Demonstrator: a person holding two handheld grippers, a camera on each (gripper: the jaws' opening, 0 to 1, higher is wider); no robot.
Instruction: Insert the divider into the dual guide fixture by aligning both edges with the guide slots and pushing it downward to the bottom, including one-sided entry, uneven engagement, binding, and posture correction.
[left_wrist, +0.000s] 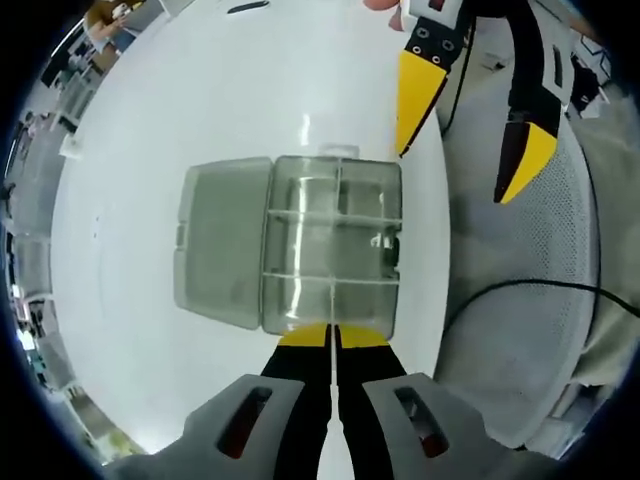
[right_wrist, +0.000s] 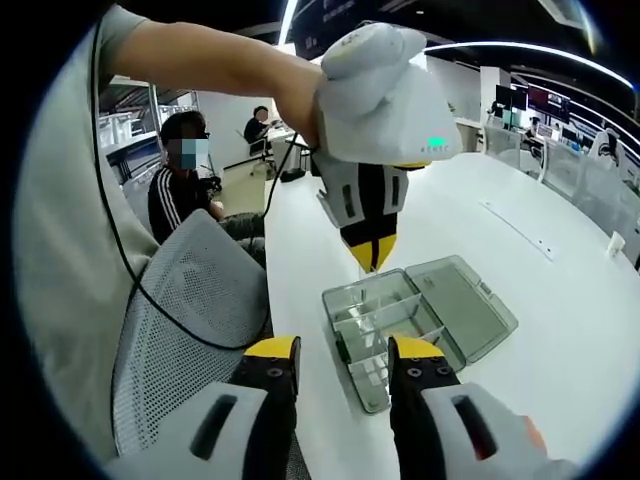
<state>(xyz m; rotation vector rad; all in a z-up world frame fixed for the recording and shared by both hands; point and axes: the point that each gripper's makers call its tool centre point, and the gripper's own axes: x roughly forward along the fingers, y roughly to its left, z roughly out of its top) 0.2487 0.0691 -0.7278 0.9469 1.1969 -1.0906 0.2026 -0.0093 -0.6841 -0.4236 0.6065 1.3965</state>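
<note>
A clear plastic compartment box (left_wrist: 333, 215) lies on the white table with its lid (left_wrist: 225, 245) folded open to one side. My left gripper (left_wrist: 330, 336) is shut just over the box's near rim, with a thin clear divider (left_wrist: 330, 300) edge-on between its yellow tips and reaching over the box. In the right gripper view the left gripper (right_wrist: 371, 262) hangs point-down above the box (right_wrist: 385, 335), held by a hand. My right gripper (right_wrist: 343, 350) is open and holds nothing, short of the box by the table edge. It also appears open in the left gripper view (left_wrist: 452, 172).
A grey mesh chair (right_wrist: 190, 300) stands against the table edge (right_wrist: 290, 300), with a black cable (left_wrist: 530, 285) draped over it. A person (right_wrist: 185, 190) sits in the background. Bare white table (left_wrist: 150, 150) stretches beyond the lid.
</note>
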